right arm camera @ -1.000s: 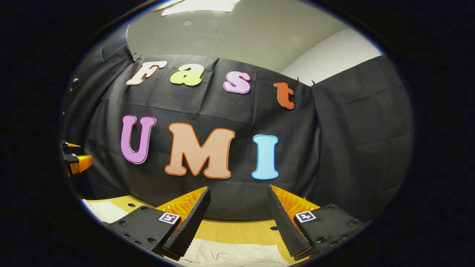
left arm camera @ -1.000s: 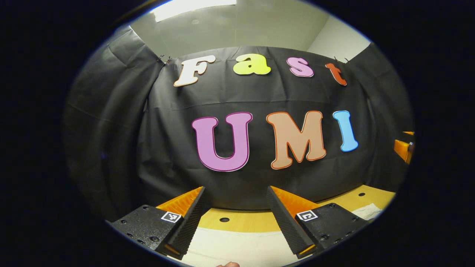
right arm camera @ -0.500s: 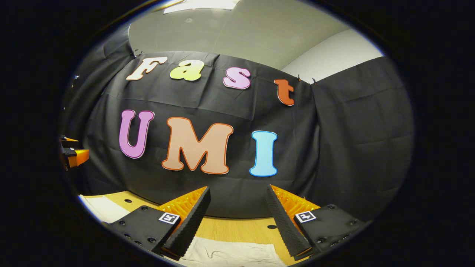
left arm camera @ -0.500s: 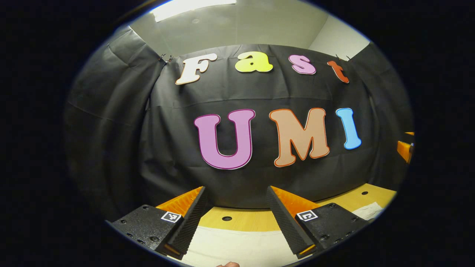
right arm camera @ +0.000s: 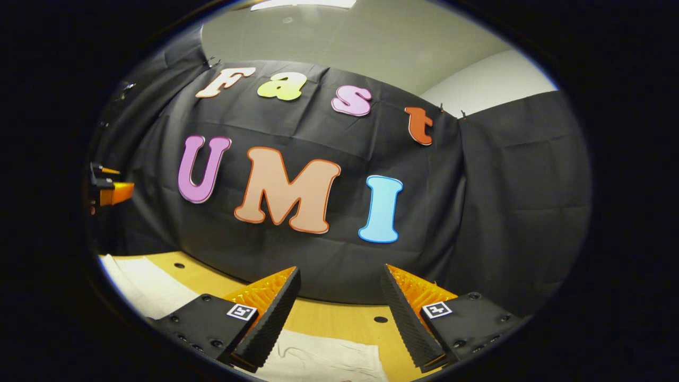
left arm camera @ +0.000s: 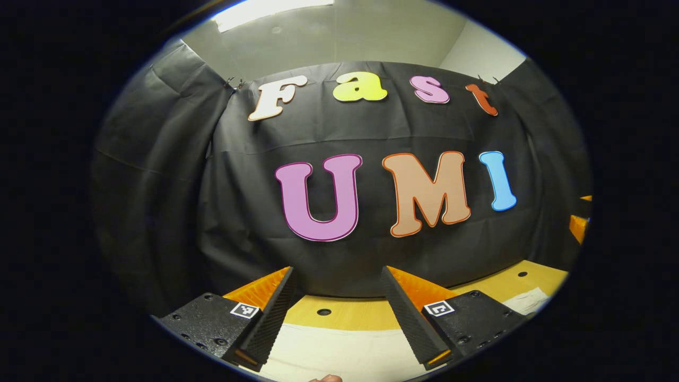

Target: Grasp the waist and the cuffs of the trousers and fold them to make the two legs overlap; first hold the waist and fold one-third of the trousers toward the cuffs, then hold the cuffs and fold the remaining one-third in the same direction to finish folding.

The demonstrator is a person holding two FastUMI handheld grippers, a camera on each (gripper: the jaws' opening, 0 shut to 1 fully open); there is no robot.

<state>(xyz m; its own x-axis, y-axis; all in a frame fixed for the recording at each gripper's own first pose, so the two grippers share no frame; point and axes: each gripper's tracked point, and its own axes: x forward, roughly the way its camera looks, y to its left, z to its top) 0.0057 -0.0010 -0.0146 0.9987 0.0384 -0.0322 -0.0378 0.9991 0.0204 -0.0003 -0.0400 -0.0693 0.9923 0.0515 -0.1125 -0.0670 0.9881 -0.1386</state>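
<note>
Cream-white trousers (left arm camera: 339,350) lie flat on the wooden table (left arm camera: 366,315), under and ahead of my left gripper (left arm camera: 337,318), which is open and empty above them. Another bit of the cloth (left arm camera: 528,298) shows at the right of the left gripper view. In the right gripper view the trousers (right arm camera: 323,361) lie below my right gripper (right arm camera: 337,318), also open and empty, and a further stretch of them (right arm camera: 140,284) runs off to the left. The other gripper (right arm camera: 109,190) shows small at the left edge there, and at the right edge of the left gripper view as the other gripper (left arm camera: 579,223).
The table (right arm camera: 339,321) has small round holes (left arm camera: 323,312) in its top and ends at the black cloth wall (left arm camera: 265,185) close behind. A fingertip (left arm camera: 326,378) shows at the bottom of the left gripper view.
The right gripper's view has tilted down and turned a little, so more table and trousers show at the left. The left gripper has barely moved. Both stay open.
</note>
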